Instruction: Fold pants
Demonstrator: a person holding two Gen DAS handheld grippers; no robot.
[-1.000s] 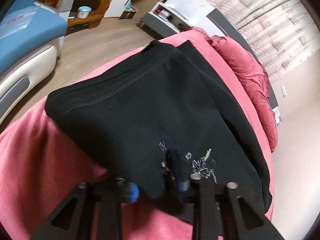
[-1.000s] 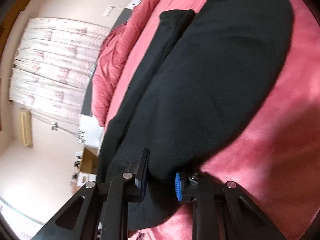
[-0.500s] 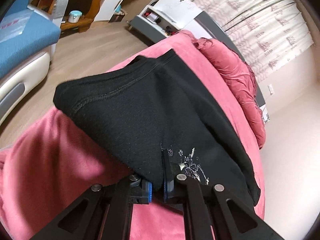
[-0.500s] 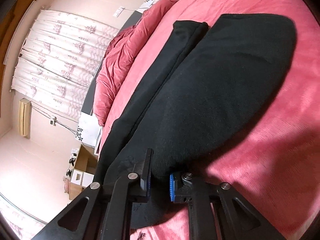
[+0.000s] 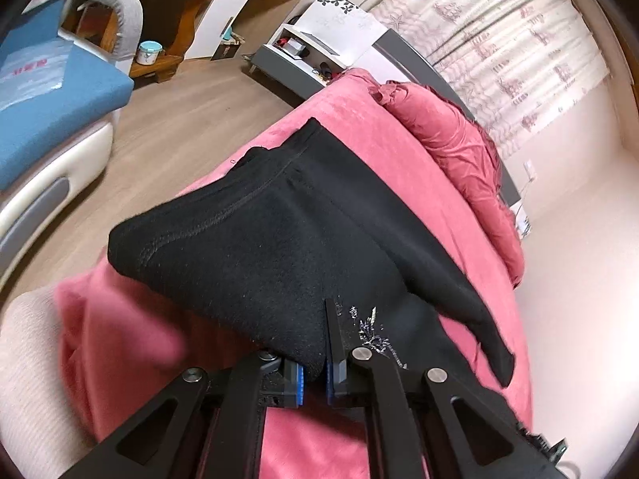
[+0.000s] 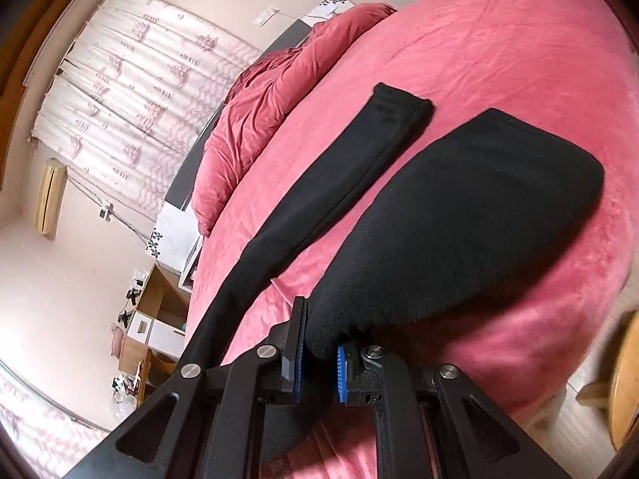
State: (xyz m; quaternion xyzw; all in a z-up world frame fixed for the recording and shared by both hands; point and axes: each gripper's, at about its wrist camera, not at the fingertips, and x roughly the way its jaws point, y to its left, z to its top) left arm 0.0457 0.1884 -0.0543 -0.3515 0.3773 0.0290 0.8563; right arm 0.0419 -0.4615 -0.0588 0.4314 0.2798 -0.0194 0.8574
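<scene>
I'm pinching black fleece pants in both left gripper and right gripper; soft, limp, sagging, so I'm gripping edges.

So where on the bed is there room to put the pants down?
Bare pink bedspread lies beyond the pants, across from the bunched red quilt. A narrow pink strip runs between the two legs. It is crowded near both tools, under the lifted cloth.
</scene>
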